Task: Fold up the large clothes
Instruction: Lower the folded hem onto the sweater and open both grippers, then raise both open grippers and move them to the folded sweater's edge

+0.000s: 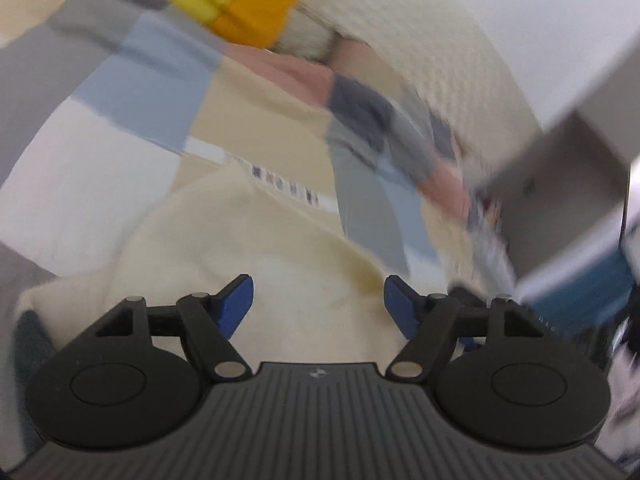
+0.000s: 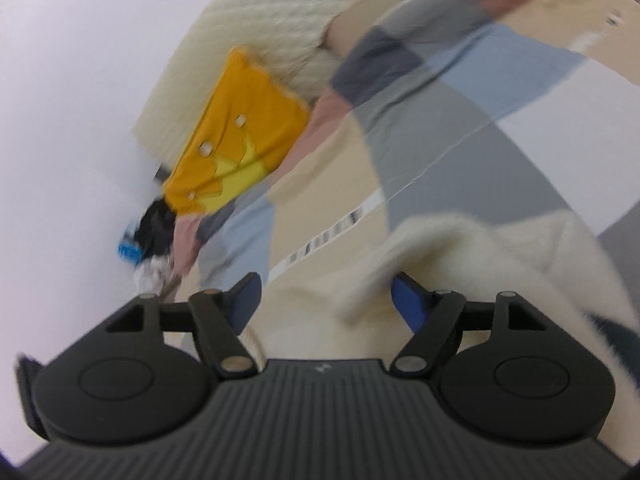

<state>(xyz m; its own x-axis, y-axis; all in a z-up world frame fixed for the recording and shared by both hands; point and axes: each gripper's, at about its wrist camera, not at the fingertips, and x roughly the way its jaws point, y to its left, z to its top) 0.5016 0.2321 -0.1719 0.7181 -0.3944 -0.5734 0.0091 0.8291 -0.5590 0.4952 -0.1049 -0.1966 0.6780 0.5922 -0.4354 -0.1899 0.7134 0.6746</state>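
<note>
Both the left gripper (image 1: 318,306) and right gripper (image 2: 324,304) hover with jaws released over a fluffy cream garment (image 1: 256,248) lying on the patchwork bed cover (image 1: 160,92). A clean fold would call for regrasping matching corners. An orange cushion (image 2: 236,136) and cream knitted pillow (image 1: 400,40) crowd the bed's far edge.

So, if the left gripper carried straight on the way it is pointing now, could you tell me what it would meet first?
Most likely the fluffy cream garment, which lies right ahead of the open left gripper, between and beyond its blue fingertips. The picture is blurred, so depth is uncertain; past it lies the patchwork bedspread.
</note>
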